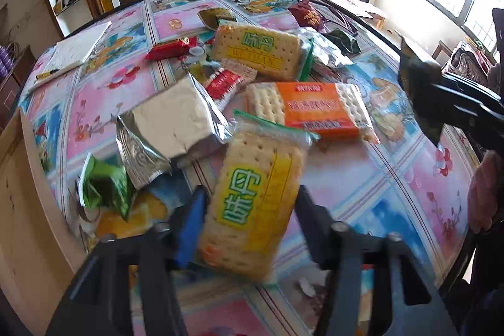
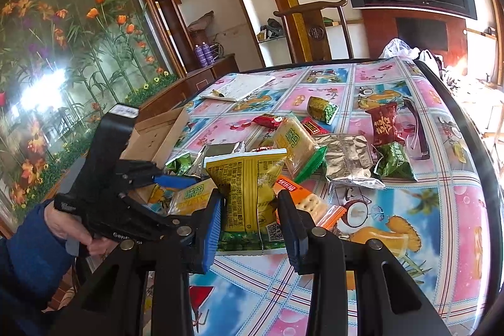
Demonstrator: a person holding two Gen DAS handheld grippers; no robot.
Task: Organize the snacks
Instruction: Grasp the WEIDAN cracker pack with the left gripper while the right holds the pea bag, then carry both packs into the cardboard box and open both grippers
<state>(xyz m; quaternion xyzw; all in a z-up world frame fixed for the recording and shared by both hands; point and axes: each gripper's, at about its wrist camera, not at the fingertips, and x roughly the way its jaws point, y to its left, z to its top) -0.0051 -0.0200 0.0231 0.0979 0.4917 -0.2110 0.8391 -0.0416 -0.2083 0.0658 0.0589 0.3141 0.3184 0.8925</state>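
The green snack bag [image 1: 105, 189] is motion-blurred, its printing unreadable.

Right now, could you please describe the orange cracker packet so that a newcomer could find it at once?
Start at the table with the pink and blue floral cloth and go to the snack pile in its middle. On the pile's near side, beside the silver foil packet, lies the flat rectangular orange cracker packet. It alone has a solid orange band across pale crackers; the neighbouring cracker packets are yellow with green lettering.
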